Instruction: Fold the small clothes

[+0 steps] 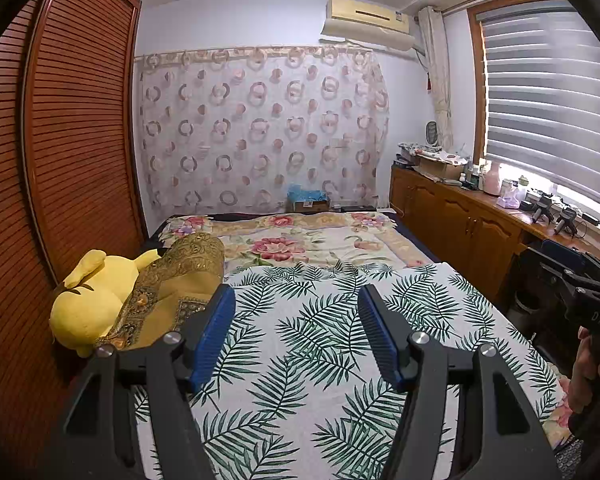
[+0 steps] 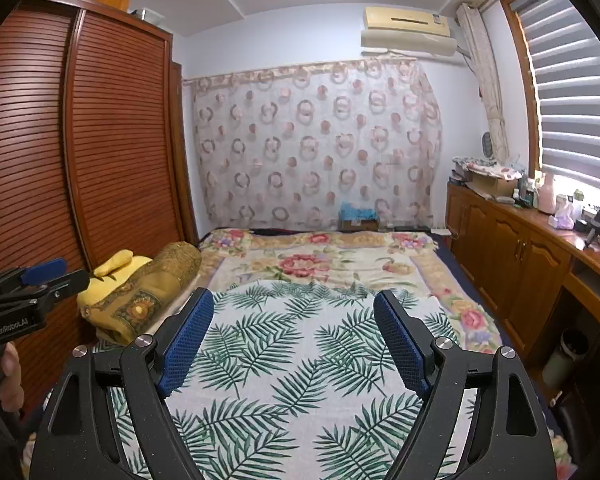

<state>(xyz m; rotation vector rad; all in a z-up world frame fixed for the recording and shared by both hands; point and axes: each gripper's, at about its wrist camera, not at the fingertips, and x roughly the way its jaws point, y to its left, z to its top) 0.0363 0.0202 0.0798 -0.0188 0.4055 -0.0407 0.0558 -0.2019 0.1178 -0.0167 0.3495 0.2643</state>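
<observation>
Above the leaf-print sheet (image 1: 300,340), the left gripper (image 1: 296,300) hangs with fingers apart, empty. Right view: the right gripper (image 2: 294,308) likewise gapes over that sheet. No small garment shows anywhere; a blind pinch might snag the sheet instead.

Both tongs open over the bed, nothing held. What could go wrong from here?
1. No small garment shows on the white sheet with green fern-leaf print; the left tongs or right tongs might pinch the sheet itself.
2. The yellow plush toy and gold patterned bolster crowd the left edge, so spread clothes could snag there.
</observation>
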